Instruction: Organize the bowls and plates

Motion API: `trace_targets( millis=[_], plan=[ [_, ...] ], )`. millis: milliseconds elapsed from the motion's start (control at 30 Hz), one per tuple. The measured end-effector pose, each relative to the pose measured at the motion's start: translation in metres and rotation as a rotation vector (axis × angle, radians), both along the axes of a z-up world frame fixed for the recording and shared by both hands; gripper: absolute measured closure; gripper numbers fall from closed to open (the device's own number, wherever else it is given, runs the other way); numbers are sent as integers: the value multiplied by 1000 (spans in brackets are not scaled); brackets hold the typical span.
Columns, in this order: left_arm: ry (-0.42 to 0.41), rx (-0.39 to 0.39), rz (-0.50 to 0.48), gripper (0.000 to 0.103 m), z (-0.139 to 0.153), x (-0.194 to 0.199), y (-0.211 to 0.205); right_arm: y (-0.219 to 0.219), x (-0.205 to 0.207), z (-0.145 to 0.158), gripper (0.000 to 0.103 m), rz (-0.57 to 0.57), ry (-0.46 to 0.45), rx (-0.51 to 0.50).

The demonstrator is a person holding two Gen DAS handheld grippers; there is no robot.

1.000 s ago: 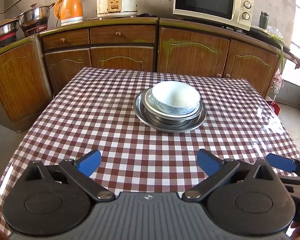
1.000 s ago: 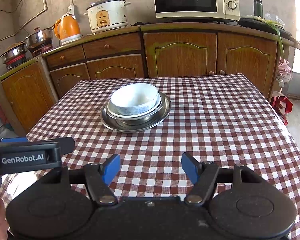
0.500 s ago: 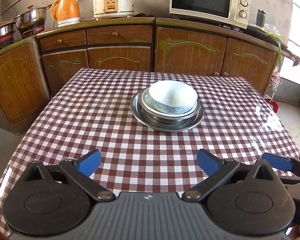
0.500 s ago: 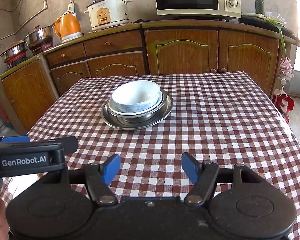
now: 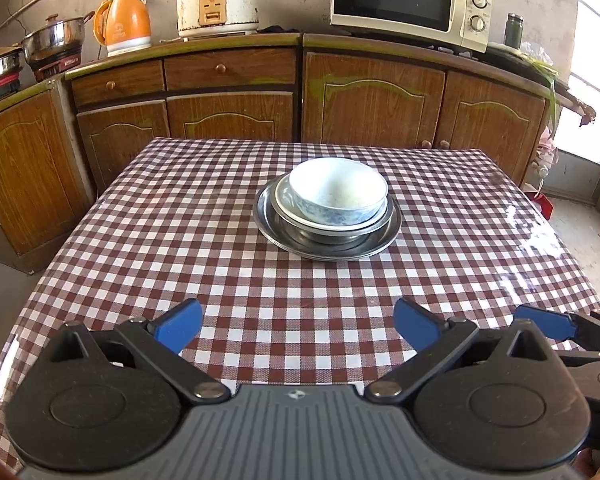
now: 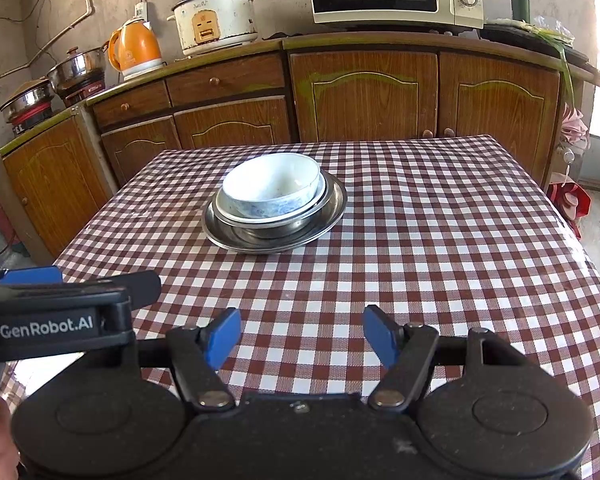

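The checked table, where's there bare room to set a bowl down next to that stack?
The table is bare all round the stacked dishes: a broad patch left of the stack to the table's left edge, another right of it, and the wide near strip between the stack and the open left gripper and right gripper. Only the centre is taken.

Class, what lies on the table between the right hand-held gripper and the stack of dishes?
Nothing: only bare checked tablecloth lies between the right hand-held gripper and the stack of dishes, seen in the right wrist view.
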State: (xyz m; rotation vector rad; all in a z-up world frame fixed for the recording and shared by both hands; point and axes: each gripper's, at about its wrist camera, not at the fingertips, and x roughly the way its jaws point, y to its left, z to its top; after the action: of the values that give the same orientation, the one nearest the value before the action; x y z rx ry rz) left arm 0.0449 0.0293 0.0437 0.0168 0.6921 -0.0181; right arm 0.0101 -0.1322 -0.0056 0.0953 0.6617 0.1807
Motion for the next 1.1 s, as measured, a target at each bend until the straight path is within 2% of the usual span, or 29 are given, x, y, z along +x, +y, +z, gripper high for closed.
trace_targets(
  millis=[1100],
  plan=[
    [18,-6,-2,0,-6,1,-7,0,2,-4,23,12,19,5]
  ],
)
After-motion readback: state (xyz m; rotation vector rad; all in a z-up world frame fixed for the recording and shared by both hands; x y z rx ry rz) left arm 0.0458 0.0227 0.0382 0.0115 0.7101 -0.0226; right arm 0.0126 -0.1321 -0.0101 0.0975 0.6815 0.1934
